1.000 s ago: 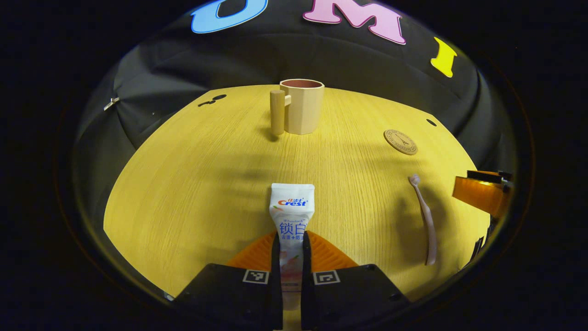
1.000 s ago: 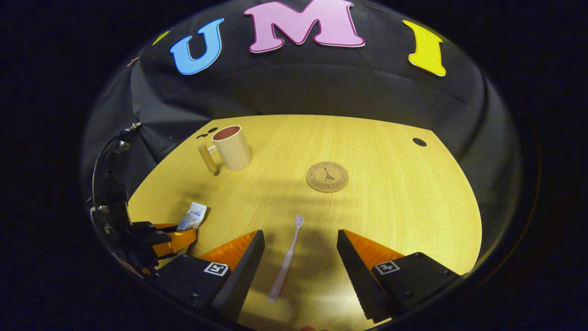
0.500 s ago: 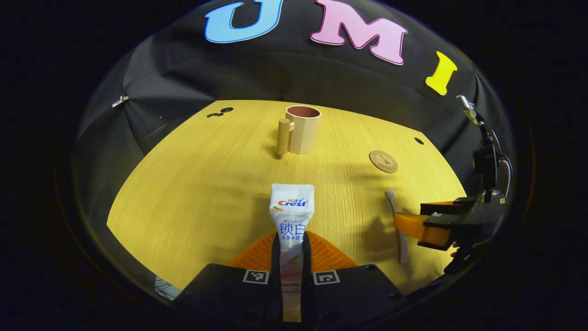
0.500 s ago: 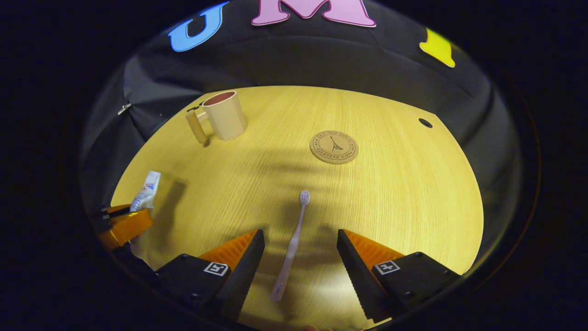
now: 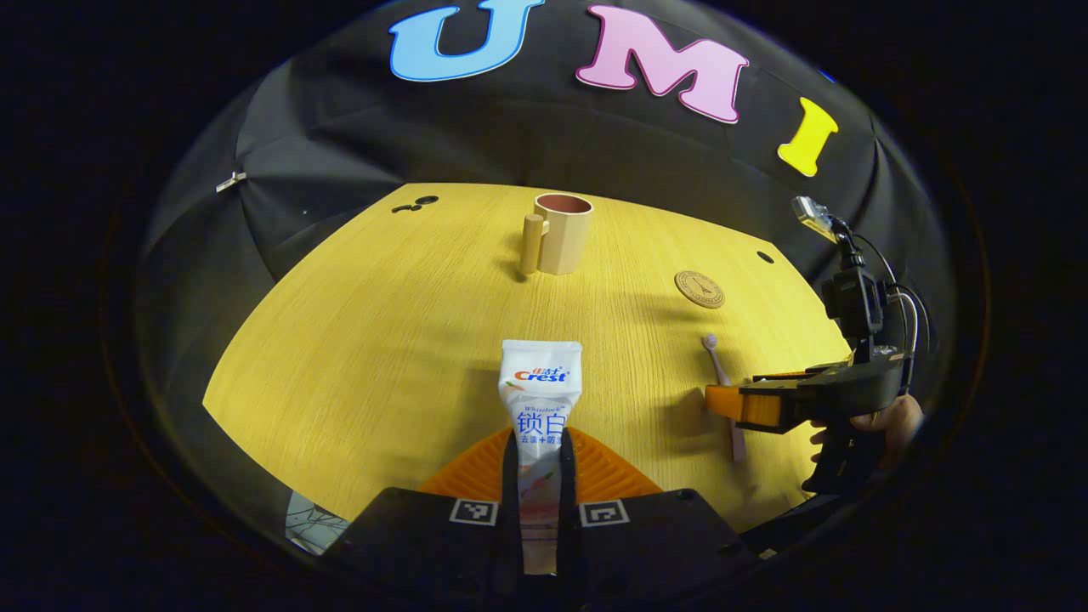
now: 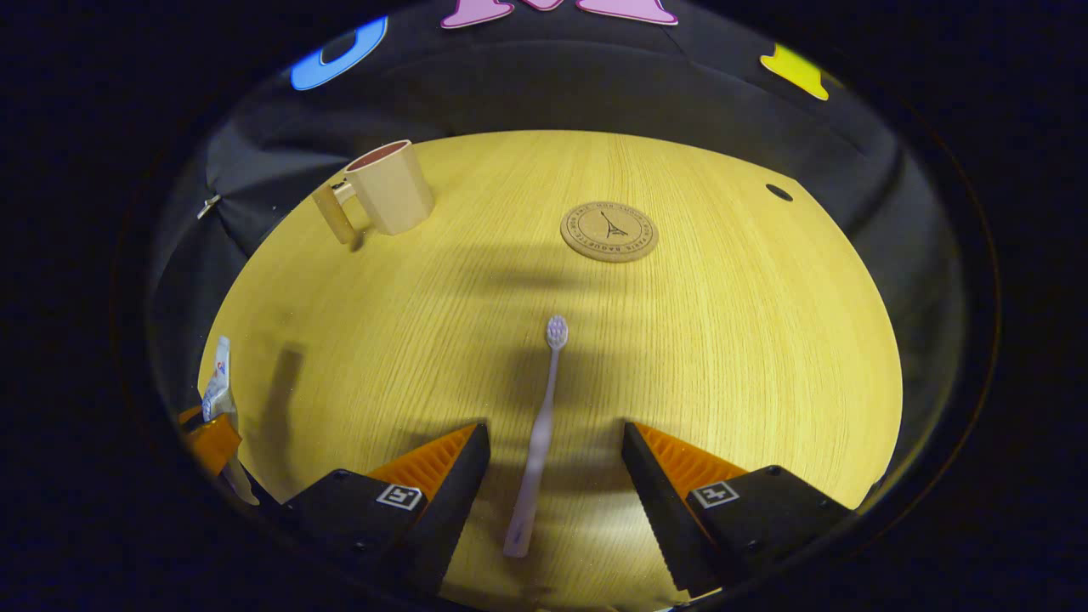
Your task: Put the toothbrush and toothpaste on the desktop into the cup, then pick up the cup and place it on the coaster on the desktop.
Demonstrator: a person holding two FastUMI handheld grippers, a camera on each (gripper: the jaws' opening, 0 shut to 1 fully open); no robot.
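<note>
- Your left gripper [image 5: 539, 476] has its jaws closed on the toothpaste [image 5: 539, 399], which is raised off the wooden surface [image 5: 382, 340]; its flat end points to 12 o'clock in the left gripper view.
- Your right gripper [image 6: 555, 476] has its jaws wide open, a finger either side of the toothbrush [image 6: 539, 442]. The toothbrush lies flat, bristles toward 12 o'clock.
- Farther off, the coaster [image 6: 609, 231] sits at 1 o'clock in the right gripper view.
- The cup [image 6: 387, 189] stands upright at 10 o'clock, well apart from the coaster.
</note>
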